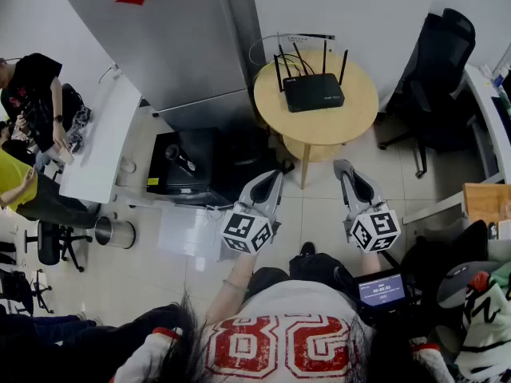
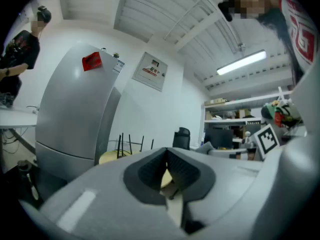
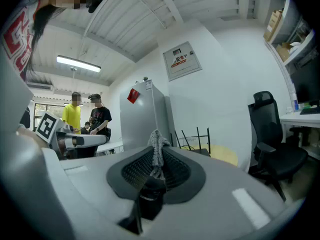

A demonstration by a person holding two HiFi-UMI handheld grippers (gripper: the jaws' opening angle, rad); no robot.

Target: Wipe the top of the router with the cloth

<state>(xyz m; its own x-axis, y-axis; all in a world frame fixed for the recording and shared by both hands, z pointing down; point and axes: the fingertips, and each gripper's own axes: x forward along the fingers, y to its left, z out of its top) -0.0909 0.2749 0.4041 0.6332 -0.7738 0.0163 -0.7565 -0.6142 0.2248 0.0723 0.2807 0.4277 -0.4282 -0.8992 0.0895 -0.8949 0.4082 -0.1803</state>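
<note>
The grey cabinet point(image 1: 172, 38) is standing at the far left, with a red tag near its top. It is taking no part in the work.

The black office chair point(image 1: 439, 62) is sitting at the far right, well apart from the work area.

The round wooden table point(image 1: 351, 122) is standing at the far centre, between cabinet and chair. It is carrying the router point(image 1: 313, 92), which is lying flat near the table's middle. The router's antennas are pointing up along its far edge, so the flat top is facing upward and lying open to a wipe from the near side.

The person is standing well short of the table, holding both grippers low and level with the jaws pointing toward it. Judged from this, the approach is not yet finished and no wiping is under way.

The left gripper point(image 1: 275, 175) is showing its jaws drawn together with nothing between them. It is probably being kept free as a spare, or to steady the router.

The right gripper point(image 1: 345, 170) is clamping the cloth point(image 3: 156, 141). This is a grey knitted piece, pinched between the ribbed pads point(image 3: 175, 171) with a tuft standing up past the jaw tips. That free tuft is likely the part meant to meet the router top. The cloth is well apart from the router at present.
</note>
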